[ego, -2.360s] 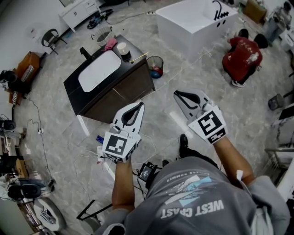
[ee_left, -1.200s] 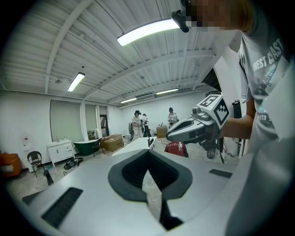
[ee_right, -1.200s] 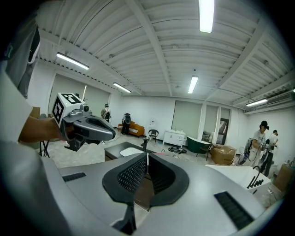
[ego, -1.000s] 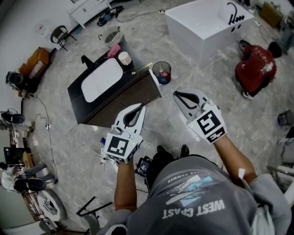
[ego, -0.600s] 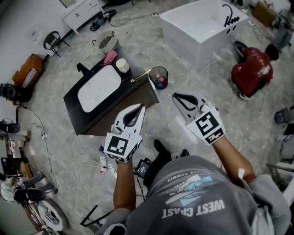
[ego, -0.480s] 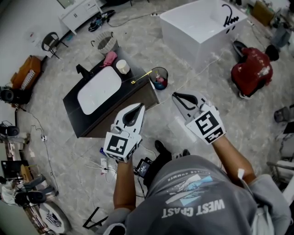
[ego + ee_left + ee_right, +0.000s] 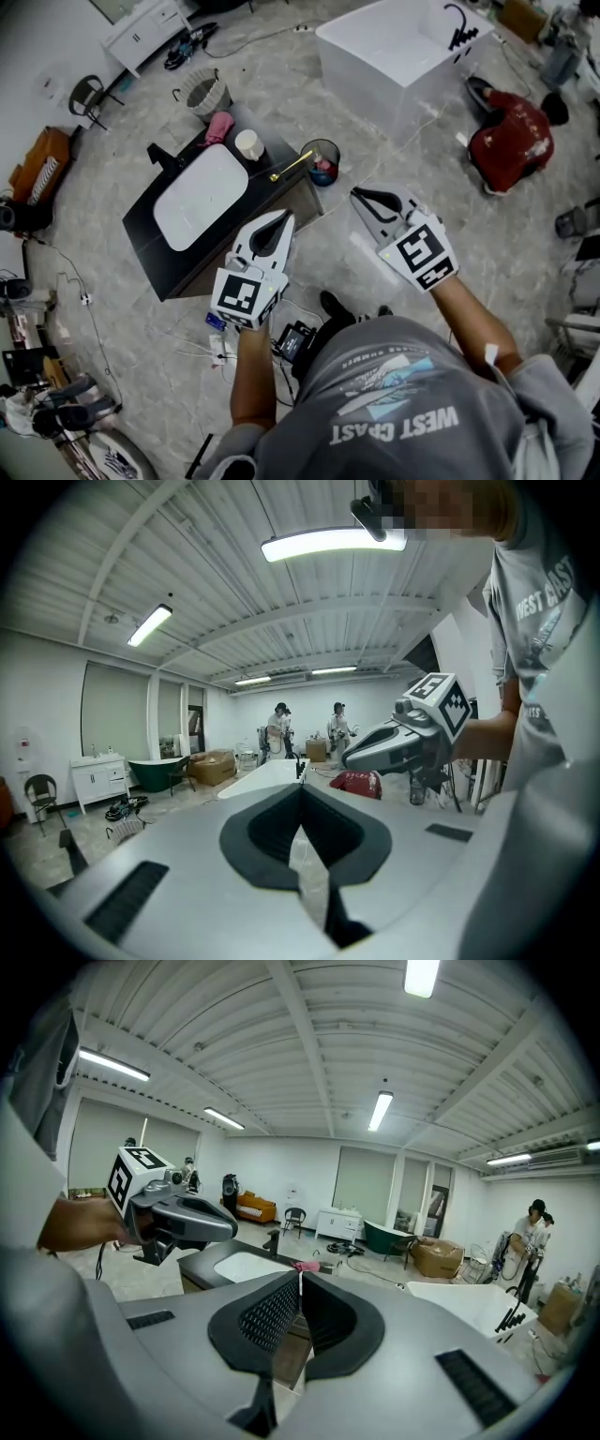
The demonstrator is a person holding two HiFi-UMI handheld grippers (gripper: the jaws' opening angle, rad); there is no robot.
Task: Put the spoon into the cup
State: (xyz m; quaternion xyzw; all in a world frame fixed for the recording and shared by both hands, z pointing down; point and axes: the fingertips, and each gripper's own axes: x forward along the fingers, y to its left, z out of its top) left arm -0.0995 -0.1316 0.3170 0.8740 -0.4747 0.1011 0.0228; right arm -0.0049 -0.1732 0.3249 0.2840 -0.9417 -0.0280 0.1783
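Both claws had drawn nearer the tabletop [image 7: 139, 212] than a second before. In the head view, the left claw [image 7: 283, 217] and right claw [image 7: 358, 193] hung over the floor [image 7: 323, 239], just short of the tabletop. The cup [image 7: 248, 144] stood beside the sink [image 7: 199, 195]. The spoon [image 7: 291, 167] lay at the tabletop's edge near the cup, well apart from both claws. In the left gripper view, the left claw was pressed together, empty. In the right gripper view, the right claw was pressed together too, with nothing between its jaws.
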